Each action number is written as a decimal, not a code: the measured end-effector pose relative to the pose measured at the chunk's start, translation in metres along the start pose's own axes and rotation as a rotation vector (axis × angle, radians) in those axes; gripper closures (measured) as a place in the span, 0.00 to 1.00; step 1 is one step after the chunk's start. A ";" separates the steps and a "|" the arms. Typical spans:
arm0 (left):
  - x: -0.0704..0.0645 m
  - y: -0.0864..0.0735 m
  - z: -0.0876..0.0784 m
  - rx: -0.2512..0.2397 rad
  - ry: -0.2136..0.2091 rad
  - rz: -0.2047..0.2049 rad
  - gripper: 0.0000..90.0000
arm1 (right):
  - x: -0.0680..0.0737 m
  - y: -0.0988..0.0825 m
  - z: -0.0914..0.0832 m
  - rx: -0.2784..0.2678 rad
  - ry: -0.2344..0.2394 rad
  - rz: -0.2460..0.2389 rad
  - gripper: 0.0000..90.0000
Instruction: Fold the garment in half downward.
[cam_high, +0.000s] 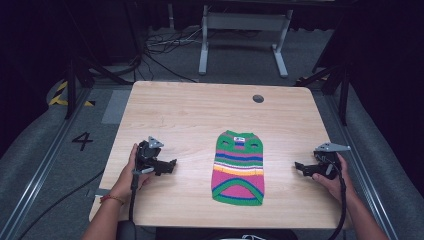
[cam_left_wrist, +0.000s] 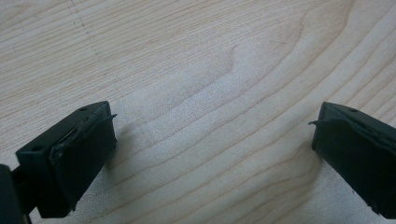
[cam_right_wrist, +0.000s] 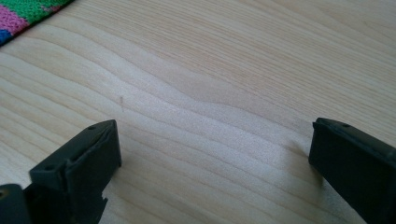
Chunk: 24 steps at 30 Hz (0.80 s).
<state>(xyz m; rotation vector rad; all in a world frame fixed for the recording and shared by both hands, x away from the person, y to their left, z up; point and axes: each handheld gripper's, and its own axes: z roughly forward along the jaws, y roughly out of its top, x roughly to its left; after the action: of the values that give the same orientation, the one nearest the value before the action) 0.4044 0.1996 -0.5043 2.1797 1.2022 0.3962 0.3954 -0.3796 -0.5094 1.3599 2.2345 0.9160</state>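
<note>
On the wooden table, a striped knitted garment lies flat between my grippers. Left gripper and right gripper: jaws spread wide, holding nothing

My left gripper: black body, grey three-cornered plate on top, black cable trailing back past wrist. My right gripper: same black build, grey plate, thick black cable. I see blocky black jaws with small screw holes, worn pad edges. Red-orange band on left wrist; forearms bare.
</note>
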 end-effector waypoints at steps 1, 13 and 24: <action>0.000 0.000 0.000 0.000 0.000 0.000 0.00 | 0.000 0.000 0.000 0.000 0.000 0.000 0.02; 0.009 -0.006 -0.005 -0.003 -0.089 0.102 0.01 | 0.000 -0.001 -0.001 0.001 -0.002 -0.002 0.02; 0.020 -0.003 -0.009 -0.003 -0.149 0.167 0.16 | -0.004 0.006 -0.002 -0.010 0.071 -0.019 0.21</action>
<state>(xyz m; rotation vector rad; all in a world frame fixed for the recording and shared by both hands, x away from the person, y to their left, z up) 0.4092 0.2210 -0.4998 2.2708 0.9429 0.2973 0.3999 -0.3821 -0.5038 1.3197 2.2882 0.9818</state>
